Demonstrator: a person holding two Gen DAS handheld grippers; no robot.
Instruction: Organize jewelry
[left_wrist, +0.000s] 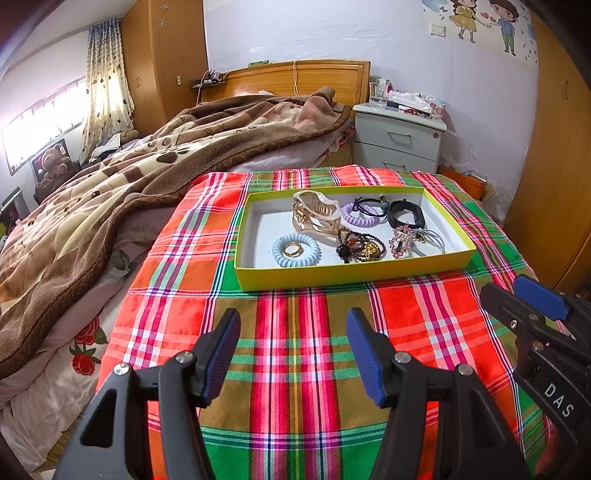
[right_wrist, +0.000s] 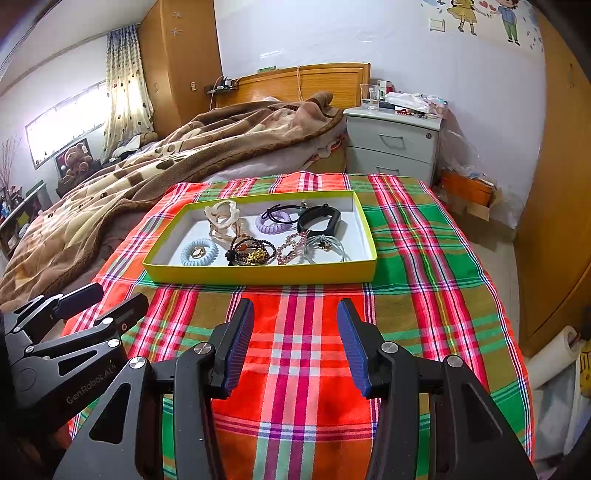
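A yellow-rimmed tray (left_wrist: 354, 274) (right_wrist: 258, 275) sits on a plaid cloth and holds the jewelry: a cream hair claw (left_wrist: 314, 214) (right_wrist: 223, 218), a blue coil tie (left_wrist: 310, 254) (right_wrist: 188, 258) with a gold ring (left_wrist: 293, 250) inside, a purple coil tie (left_wrist: 360, 216) (right_wrist: 271, 223), dark bead bracelets (left_wrist: 360, 247) (right_wrist: 251, 251), a pink crystal piece (left_wrist: 400, 240) (right_wrist: 291, 247), a black band (left_wrist: 406, 214) (right_wrist: 321, 219) and grey ties (left_wrist: 432, 236) (right_wrist: 325, 247). My left gripper (left_wrist: 293, 332) is open and empty, short of the tray. My right gripper (right_wrist: 295, 325) is open and empty, beside it.
The plaid cloth (left_wrist: 295, 369) (right_wrist: 303, 369) covers the bed's foot. A brown blanket (left_wrist: 147, 166) is heaped to the left. A grey nightstand (left_wrist: 399, 140) with clutter stands behind, wooden wardrobes (right_wrist: 561, 184) to the right.
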